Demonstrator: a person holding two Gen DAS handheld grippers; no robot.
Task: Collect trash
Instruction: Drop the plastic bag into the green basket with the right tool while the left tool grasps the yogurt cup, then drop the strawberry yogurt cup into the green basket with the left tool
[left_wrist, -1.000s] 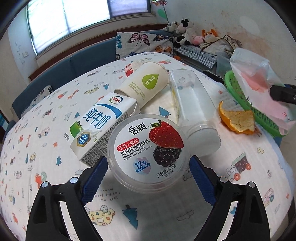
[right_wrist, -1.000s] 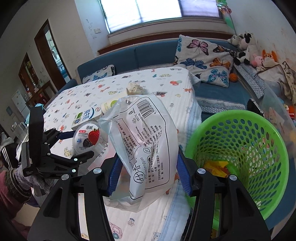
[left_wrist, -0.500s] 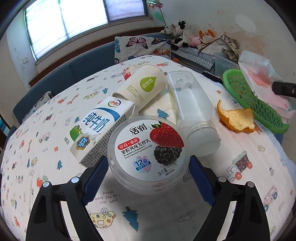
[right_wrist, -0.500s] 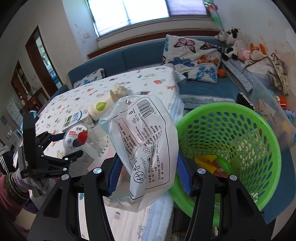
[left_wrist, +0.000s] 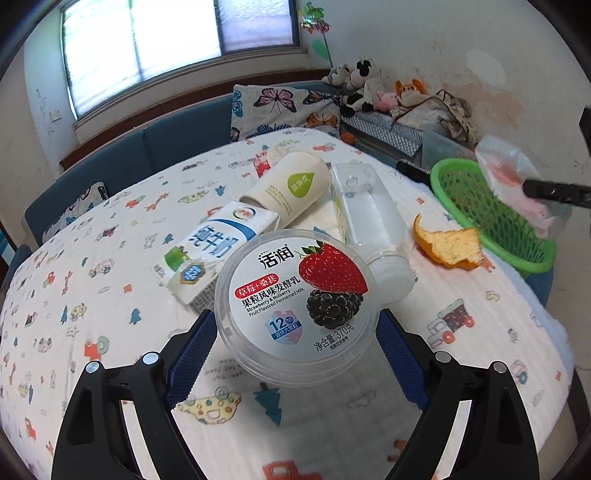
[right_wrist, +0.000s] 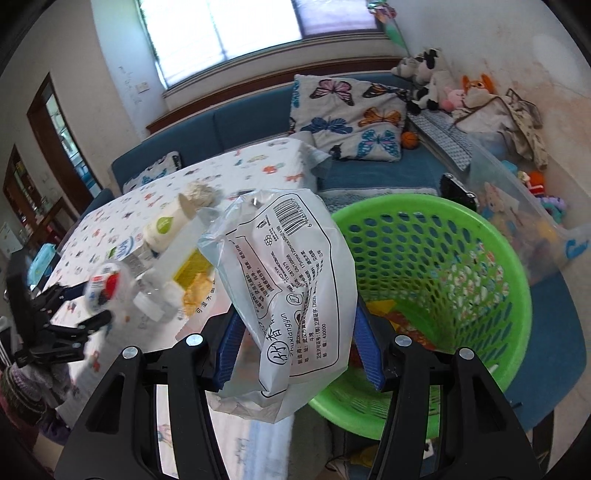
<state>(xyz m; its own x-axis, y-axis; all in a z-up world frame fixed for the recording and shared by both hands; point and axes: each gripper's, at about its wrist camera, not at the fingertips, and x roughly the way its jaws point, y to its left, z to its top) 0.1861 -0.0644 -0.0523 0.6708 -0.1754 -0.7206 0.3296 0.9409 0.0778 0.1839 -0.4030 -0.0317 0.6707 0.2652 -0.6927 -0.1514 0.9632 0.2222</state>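
Two grips confirmed. My left gripper (left_wrist: 295, 321) clamps the yogurt tub (left_wrist: 296, 297) between its blue pads, with the milk carton (left_wrist: 218, 254) just beyond. My right gripper (right_wrist: 297, 345) pinches the plastic bag (right_wrist: 291, 291); the green basket (right_wrist: 480, 258) sits right of its fingers.
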